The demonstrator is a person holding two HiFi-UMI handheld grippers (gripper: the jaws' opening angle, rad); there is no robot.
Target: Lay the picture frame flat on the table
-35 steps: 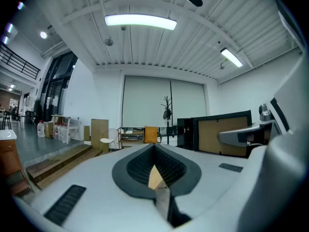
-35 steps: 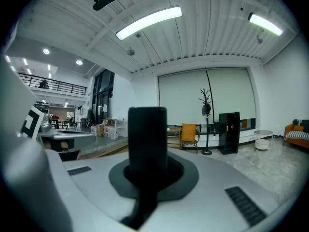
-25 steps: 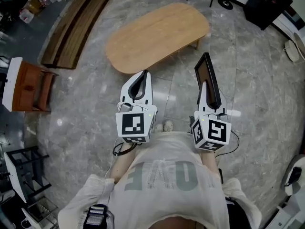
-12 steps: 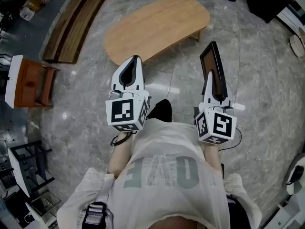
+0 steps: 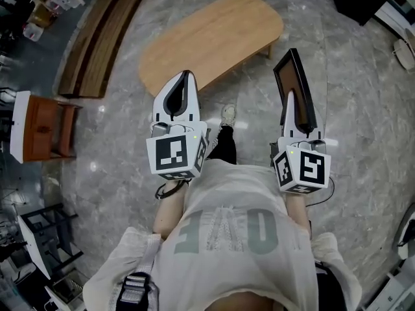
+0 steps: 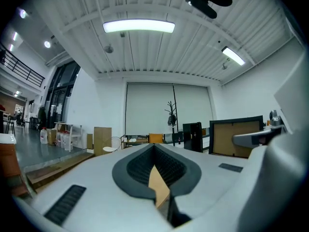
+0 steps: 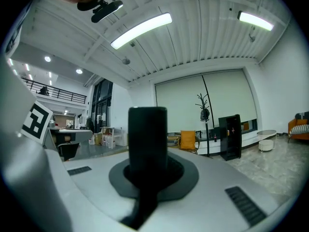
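The picture frame (image 5: 294,83), black-rimmed with a brown back, stands upright on edge in my right gripper (image 5: 290,96), which is shut on its lower edge. In the right gripper view the frame's black edge (image 7: 147,139) rises straight up between the jaws. The oval wooden table (image 5: 211,41) lies ahead on the floor, beyond both grippers. My left gripper (image 5: 186,76) is held level beside the right one, its tips together and nothing in it. From the left gripper view the frame (image 6: 236,138) shows at the right, brown back facing me.
Grey marble floor (image 5: 363,109) surrounds the table. Long wooden planks (image 5: 97,37) lie at the upper left, and a brown cabinet (image 5: 42,122) stands at the left. A black rack (image 5: 45,235) is at the lower left. The person's shoe (image 5: 228,114) steps between the grippers.
The person has stepped forward toward the table. Both grippers sit a little higher in the head view, with the frame still upright in the right one.
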